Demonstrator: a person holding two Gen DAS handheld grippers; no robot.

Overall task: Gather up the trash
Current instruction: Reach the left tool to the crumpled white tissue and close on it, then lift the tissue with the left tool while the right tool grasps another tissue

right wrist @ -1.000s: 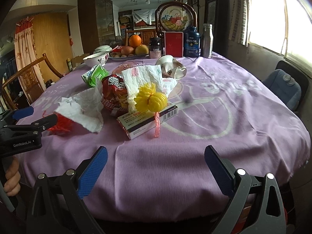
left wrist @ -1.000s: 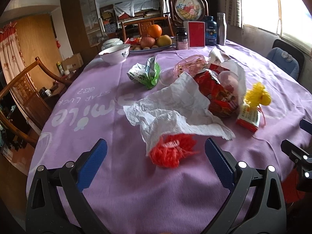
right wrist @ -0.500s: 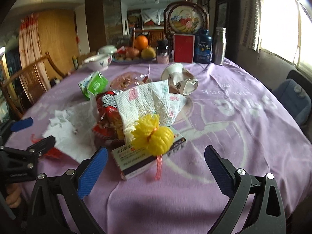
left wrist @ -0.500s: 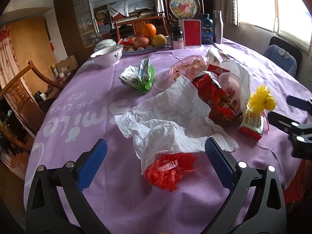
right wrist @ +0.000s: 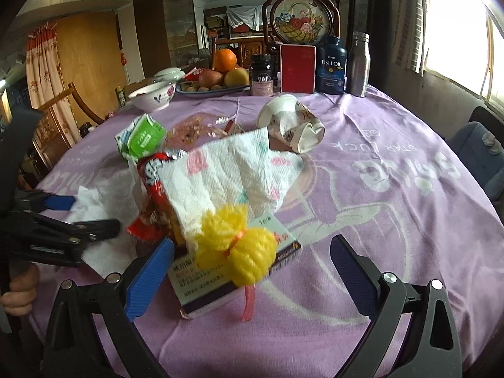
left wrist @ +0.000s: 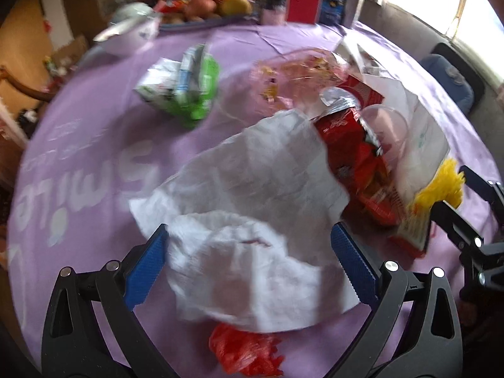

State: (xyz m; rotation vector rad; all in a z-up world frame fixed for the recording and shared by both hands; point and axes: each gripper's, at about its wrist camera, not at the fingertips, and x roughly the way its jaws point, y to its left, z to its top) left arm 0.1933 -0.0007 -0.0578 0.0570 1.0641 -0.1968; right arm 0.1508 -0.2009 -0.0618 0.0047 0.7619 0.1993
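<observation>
Trash lies in a heap on the purple tablecloth. My left gripper is open, its jaws on either side of a crumpled white tissue, with a red net just below it. My right gripper is open around a yellow net lying on a small carton box. A red snack wrapper, a green wrapper, a flowered paper towel and a crushed paper cup lie farther in.
A fruit plate, a white bowl, supplement bottles, a red box and a steel flask stand at the far edge. A wooden chair is on the left, a blue seat on the right.
Both grippers have moved forward over the table. The left one now brackets the white tissue, past the red net. The right one now brackets the yellow net and box.
</observation>
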